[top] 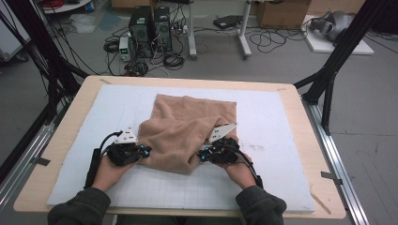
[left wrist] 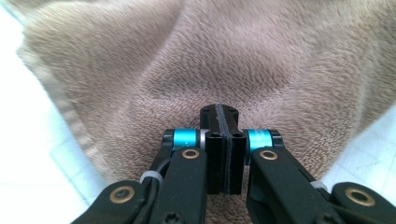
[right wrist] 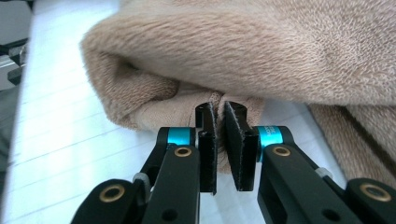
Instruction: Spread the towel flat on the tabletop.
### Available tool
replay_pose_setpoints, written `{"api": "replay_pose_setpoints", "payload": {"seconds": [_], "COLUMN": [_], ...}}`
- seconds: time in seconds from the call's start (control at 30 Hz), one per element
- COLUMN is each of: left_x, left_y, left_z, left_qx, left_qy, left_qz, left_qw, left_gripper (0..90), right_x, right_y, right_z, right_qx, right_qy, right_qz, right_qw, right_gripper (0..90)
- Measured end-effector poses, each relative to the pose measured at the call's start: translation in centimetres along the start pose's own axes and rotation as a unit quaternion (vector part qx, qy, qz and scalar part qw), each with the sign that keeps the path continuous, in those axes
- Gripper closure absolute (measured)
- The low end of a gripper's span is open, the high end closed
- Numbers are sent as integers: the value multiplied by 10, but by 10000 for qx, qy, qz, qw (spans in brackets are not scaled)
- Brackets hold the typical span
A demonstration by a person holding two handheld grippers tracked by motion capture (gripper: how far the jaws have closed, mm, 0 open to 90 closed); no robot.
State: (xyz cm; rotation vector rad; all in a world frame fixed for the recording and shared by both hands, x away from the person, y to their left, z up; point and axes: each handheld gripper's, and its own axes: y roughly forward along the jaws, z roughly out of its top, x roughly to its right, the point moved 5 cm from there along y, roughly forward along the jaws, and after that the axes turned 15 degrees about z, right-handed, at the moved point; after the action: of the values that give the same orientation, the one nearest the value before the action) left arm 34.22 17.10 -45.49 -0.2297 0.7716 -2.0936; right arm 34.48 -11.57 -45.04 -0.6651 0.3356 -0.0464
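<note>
**Two grippers take hold of a brown towel to fold it**

A brown towel lies crumpled in the middle of a white mat on the wooden table. The left gripper is at the towel's left edge; in the left gripper view its jaws are pressed fully together against the fluffy cloth, but I cannot tell if any cloth is caught between them. The right gripper is clenched on a thin folded edge of the towel, under a thick roll of cloth. Holding two opposite edges probably lets the person lift and spread the towel evenly. No brand, label or writing can be read on the towel or the grippers.
</note>
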Motion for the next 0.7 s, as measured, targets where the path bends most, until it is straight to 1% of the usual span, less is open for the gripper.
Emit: {"api": "replay_pose_setpoints", "payload": {"seconds": [0.03, 0.07, 0.1, 0.17, 0.3, 0.37, 0.43, 0.47, 0.5, 0.53, 0.57, 0.6, 0.63, 0.67, 0.7], "left_x": [-1, -1, -1, -2, 1, 3, 5, 6, 5, 4, 2, 2, 2, 3, 6], "left_y": [-1, -3, -4, -6, -11, -12, -13, -13, -13, -12, -11, -10, -11, -11, -11], "left_z": [1, 3, 4, 8, 13, 13, 13, 12, 11, 10, 8, 8, 8, 8, 8], "left_qx": [17, 58, 87, 141, 223, 224, 213, 187, 180, 147, 123, 122, 141, 156, 145], "left_qy": [-34, -57, -52, -71, -68, -21, 16, 73, 87, 63, 5, -29, -50, -56, -51], "left_qz": [-18, -3, 17, 17, 38, 10, -21, 33, 86, 78, 62, 44, -7, -70, -136], "left_qw": [10000, 10000, 9999, 9999, 9997, 9997, 9998, 9998, 9998, 9998, 9999, 9999, 9999, 9998, 9998], "left_gripper": [894, 894, 894, 894, 895, 895, 895, 896, 898, 898, 898, 898, 897, 895, 860], "right_x": [-4, -9, -13, -20, -40, -51, -63, -68, -72, -74, -74, -72, -70, -67, -65], "right_y": [-4, -8, -12, -19, -33, -38, -41, -41, -39, -38, -36, -34, -35, -37, -40], "right_z": [-1, -2, -4, -8, -18, -23, -31, -35, -41, -45, -49, -52, -52, -51, -48], "right_qx": [50, 83, 72, 66, 85, 106, 45, -7, -90, -181, -302, -306, -240, -182, -131], "right_qy": [-46, -43, -84, -72, -106, -156, -171, -173, -160, -124, -119, -22, 45, 34, -12], "right_qz": [9, 23, 17, -9, -10, 2, 15, 34, 69, 84, 81, 86, 64, 22, -81], "right_qw": [10000, 10000, 9999, 10000, 9999, 9998, 9998, 9998, 9998, 9997, 9994, 9995, 9997, 9998, 9999], "right_gripper": [835, 835, 836, 836, 837, 837, 838, 838, 834, 825, 794, 725, 676, 659, 629]}}
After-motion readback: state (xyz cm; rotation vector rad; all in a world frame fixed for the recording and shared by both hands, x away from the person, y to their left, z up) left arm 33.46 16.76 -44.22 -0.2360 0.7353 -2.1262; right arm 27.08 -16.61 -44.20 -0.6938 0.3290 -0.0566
